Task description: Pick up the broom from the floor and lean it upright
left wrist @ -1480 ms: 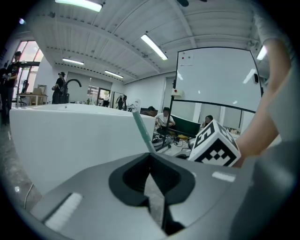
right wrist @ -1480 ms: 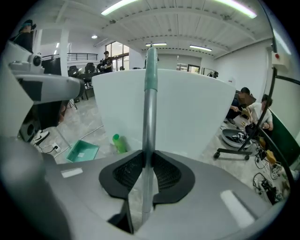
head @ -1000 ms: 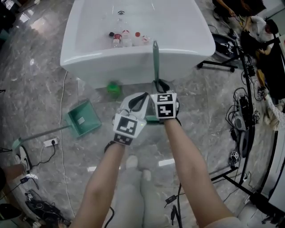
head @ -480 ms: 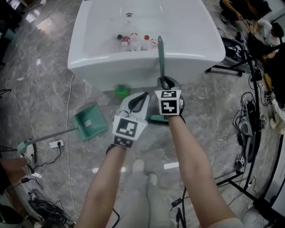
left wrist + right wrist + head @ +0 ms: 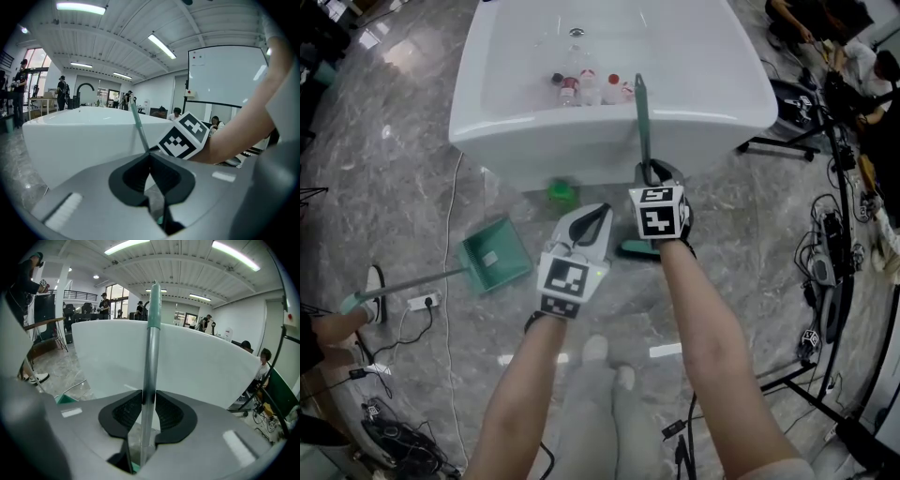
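Note:
The broom stands upright in front of the white bathtub. Its green-and-silver handle rises to the tub's rim, and its green head rests on the floor. My right gripper is shut on the handle, which runs straight up between the black pads. My left gripper sits just left of it, shut with nothing between its jaws. From the left gripper view, the handle shows slanting beyond the jaws, apart from them.
A green dustpan with a long handle lies on the marble floor to the left. A small green object sits at the tub's base. Bottles lie inside the tub. Cables, stands and equipment crowd the right side.
The broom stays upright in my right gripper, and both grippers hold their places beside each other. The head view has shifted slightly, so the tub appears a little further right.

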